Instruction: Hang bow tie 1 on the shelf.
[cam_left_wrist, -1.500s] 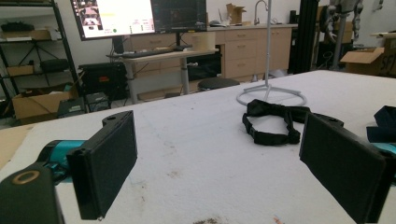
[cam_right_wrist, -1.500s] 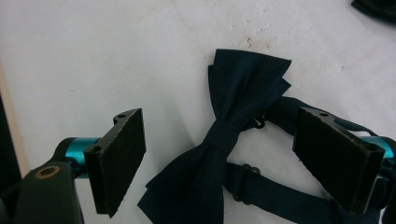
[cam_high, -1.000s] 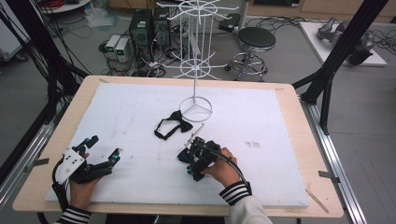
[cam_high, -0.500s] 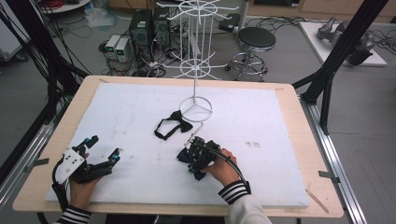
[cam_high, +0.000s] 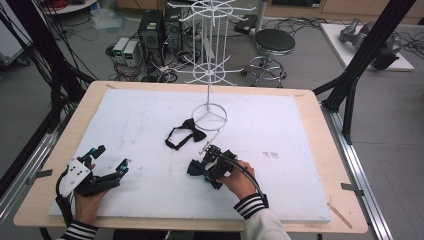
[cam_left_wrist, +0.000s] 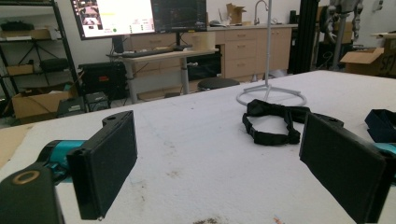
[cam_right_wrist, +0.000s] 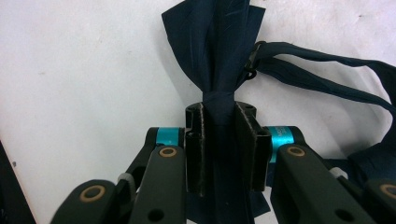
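My right gripper (cam_right_wrist: 219, 140) is shut on the knot of a dark navy bow tie (cam_right_wrist: 215, 42); its jaws have just been closing on it. The tie's wings fan out past the pads, and its strap (cam_right_wrist: 322, 79) loops off to the right. In the high view this gripper (cam_high: 202, 167) lies low on the white board with the navy tie (cam_high: 195, 170) at its tip. A second, black bow tie (cam_high: 186, 134) lies flat beside the white wire stand's ring base (cam_high: 210, 116). My left gripper (cam_high: 112, 156) rests open at the front left, with nothing between its pads (cam_left_wrist: 109, 158).
The tall white wire display stand (cam_high: 209, 30) rises from the board's (cam_high: 300, 150) middle back. In the left gripper view the black tie (cam_left_wrist: 273, 122) and the stand base (cam_left_wrist: 271, 93) lie ahead. The wooden table edge (cam_high: 320, 100) frames the board; black frame posts flank it.
The right gripper's jaws have drawn together on the navy bow tie's knot. Both hands have stayed where they were, and the black tie has not moved.
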